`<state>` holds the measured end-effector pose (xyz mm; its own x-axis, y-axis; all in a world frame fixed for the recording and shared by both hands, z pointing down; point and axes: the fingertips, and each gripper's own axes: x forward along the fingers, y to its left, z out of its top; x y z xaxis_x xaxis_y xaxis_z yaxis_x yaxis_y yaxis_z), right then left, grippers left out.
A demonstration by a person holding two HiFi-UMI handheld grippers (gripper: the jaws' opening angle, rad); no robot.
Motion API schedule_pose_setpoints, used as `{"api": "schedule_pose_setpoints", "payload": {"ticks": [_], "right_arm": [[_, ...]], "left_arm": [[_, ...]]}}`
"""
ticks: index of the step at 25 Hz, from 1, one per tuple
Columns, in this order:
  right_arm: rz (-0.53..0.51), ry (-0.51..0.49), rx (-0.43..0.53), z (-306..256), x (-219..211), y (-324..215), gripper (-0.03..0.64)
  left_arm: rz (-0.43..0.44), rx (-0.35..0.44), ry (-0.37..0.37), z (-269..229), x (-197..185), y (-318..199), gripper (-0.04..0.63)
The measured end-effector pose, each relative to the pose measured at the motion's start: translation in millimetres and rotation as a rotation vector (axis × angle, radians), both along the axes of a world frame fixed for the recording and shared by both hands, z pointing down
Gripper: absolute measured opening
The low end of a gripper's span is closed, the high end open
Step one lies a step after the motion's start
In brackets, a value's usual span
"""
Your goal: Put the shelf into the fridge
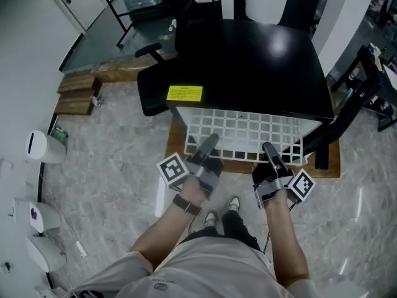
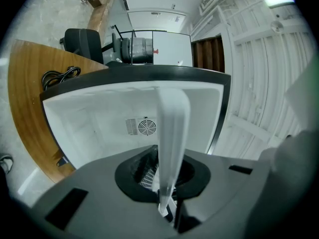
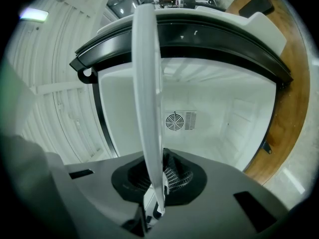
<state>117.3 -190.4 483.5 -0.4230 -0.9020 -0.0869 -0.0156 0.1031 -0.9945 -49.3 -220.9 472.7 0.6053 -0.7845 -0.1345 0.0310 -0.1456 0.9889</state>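
While 2 grippers point(image 1: 209, 141) point(image 1: 268, 148) clamp the shelf point(image 1: 248, 129), fridge point(image 1: 260, 61) gapes.

The marbled floor point(image 1: 111, 166) carries a wooden board point(image 1: 334, 166) — the black fridge point(image 1: 248, 61) stands on it.

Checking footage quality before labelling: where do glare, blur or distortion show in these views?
Head view: soft glare on the black fridge top, shelf grid crisp. Left gripper view: fisheye bends the fridge opening; the shelf edge blurs near the lens, the fan vent is sharp. Right gripper view: same, plus a flaring lamp.
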Motion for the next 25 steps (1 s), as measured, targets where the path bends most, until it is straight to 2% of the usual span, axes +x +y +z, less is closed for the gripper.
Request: {"api": "schedule_pose_setpoints", "payload": {"ticks": [3,9,13,25], "right_arm": [[0.001,-0.002,0.003,0.6,1.8,-10.2,0.044],[0.004,-0.004,0.01,-2.7,-0.4,-21.7,0.046],[0.012,0.032,0.02,-6.6,-6.2,-16.7,0.048],[0.056,0.009,0.016,-3.1,-7.0,-16.8,0.044]], "left_arm": [[0.002,0.015,0.0,-4.1,3.6,-2.9,0.028],[-0.029,-0.024,0.007,-3.5,0.9,7.1,0.028],[-0.042,-0.052,0.027,-1.7,-0.2,6.0,0.028],[-0.039,-0.047,0.024,-0.3,-1.0,4.1,0.026]]}}
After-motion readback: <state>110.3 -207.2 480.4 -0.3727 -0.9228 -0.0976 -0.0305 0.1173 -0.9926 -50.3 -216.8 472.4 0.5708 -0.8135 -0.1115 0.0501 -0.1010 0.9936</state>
